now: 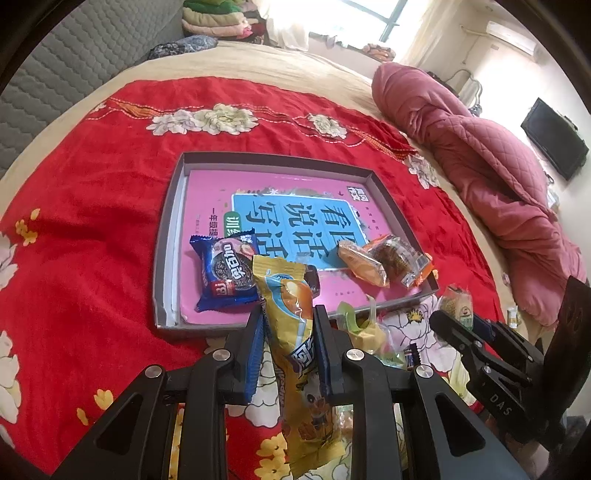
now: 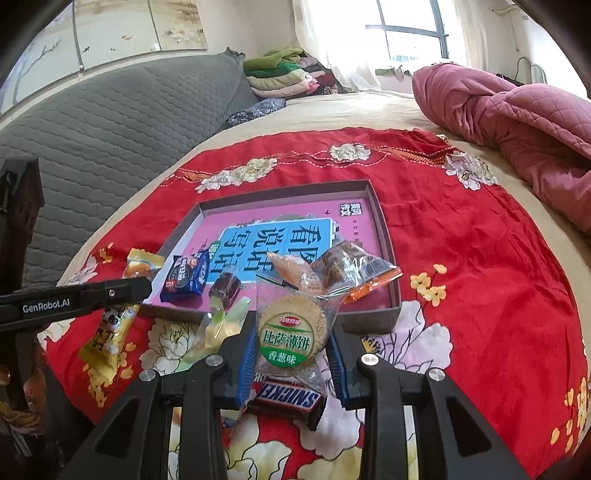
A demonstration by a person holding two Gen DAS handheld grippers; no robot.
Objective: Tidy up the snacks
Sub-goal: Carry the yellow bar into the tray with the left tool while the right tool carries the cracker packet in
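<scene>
Pinching yellow snack pack (image 1: 295, 332), left claw (image 1: 288, 325) near tray (image 1: 162, 258); right claw (image 2: 291, 347) grips cracker packet (image 2: 290, 332).

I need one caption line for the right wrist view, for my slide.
Right gripper holds a round cracker packet before the snack tray.

Daylight floods from the window (image 2: 406, 33) ahead of me, blown out white; fisheye edges bend and darken.
</scene>
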